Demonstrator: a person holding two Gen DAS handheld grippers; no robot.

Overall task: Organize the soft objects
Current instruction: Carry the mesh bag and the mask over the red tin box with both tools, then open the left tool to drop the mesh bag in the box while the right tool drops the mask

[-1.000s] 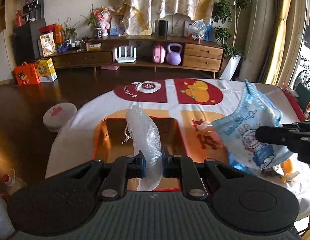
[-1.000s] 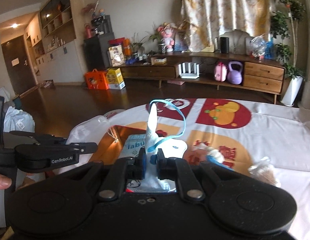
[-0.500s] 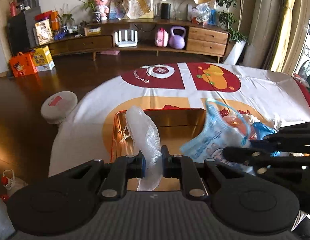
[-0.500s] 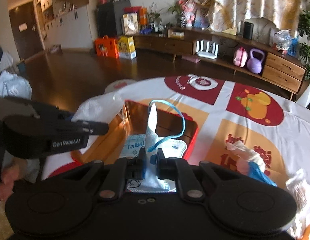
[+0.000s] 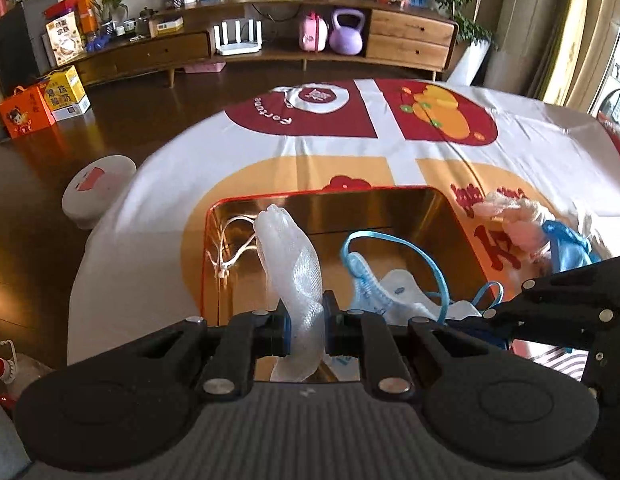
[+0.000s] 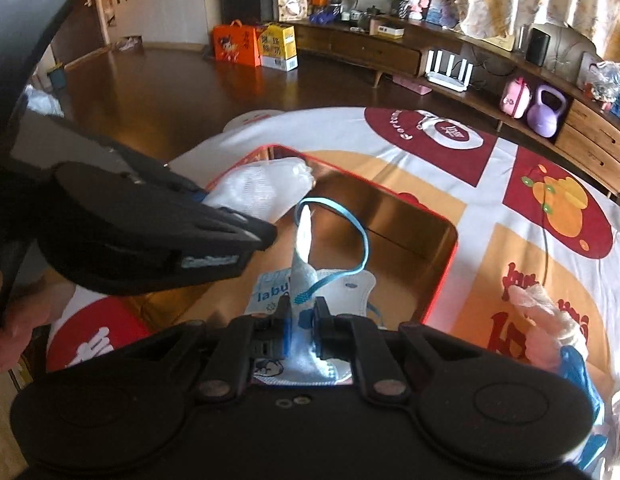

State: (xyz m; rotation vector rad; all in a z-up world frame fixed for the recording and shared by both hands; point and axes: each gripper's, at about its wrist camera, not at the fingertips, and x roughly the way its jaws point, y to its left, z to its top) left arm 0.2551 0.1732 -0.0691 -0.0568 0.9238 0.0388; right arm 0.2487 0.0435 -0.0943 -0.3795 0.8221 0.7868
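The left gripper [image 5: 306,330], clenching a mesh pouch [image 5: 296,264], and the right gripper [image 6: 301,328], clenching a face mask [image 6: 310,280], are hanging over the tin [image 5: 389,204]; both should be going lower before releasing.

left gripper [image 5: 306,330]: matte black plastic, two wide rounded lobes, ribbed grey panel between them
left fingers [image 5: 278,333]: black, blue-edged pads, silver round screw heads on the linkage arms
right gripper [image 6: 301,330]: same black build, smooth dark body, two small holes at centre
markings: pale lettering on the left unit's side, blurred
hand [image 6: 12,330]: bare, no sleeve visible
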